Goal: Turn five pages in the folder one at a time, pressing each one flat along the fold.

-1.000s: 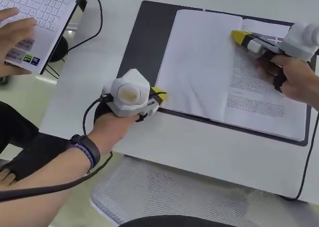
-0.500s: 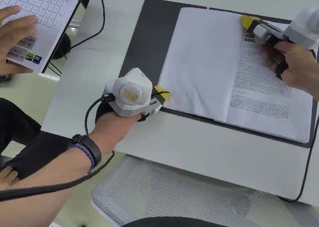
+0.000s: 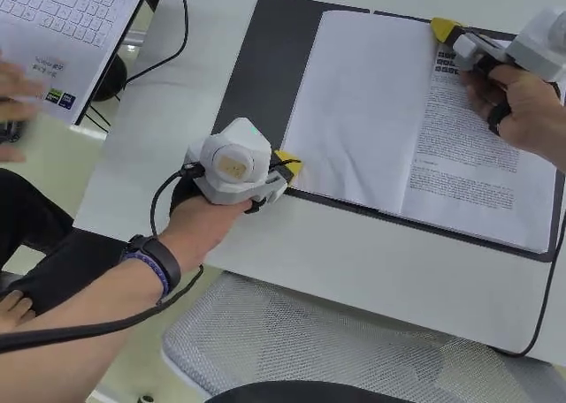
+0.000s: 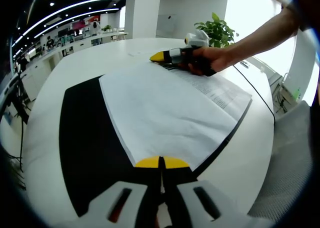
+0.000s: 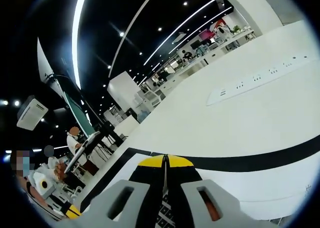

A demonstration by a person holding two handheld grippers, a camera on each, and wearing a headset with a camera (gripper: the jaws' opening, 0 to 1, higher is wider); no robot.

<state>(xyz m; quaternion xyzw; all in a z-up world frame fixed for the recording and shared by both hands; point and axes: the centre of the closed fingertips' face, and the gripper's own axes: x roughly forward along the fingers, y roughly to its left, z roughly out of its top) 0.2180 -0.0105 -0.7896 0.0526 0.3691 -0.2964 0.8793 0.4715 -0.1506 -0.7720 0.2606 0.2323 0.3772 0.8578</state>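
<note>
Sitting clenched and empty at the far end of the fold (image 3: 416,111), the right gripper (image 3: 445,30) has that fold running toward the person down the folder (image 3: 265,58) open on the table (image 3: 354,262), while the clenched left gripper (image 3: 285,166) pins the blank page (image 3: 363,102) at its near corner.

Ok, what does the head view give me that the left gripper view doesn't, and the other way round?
Head view, not the left gripper view: the laptop at the left and the mesh chair seat. Left gripper view, not the head view: a potted plant behind the right gripper, and the office beyond. Both: the open folder, its blank left page, the printed right page, the right gripper at the top of the fold, and the left gripper, fingers shut, at the blank page's near edge.
</note>
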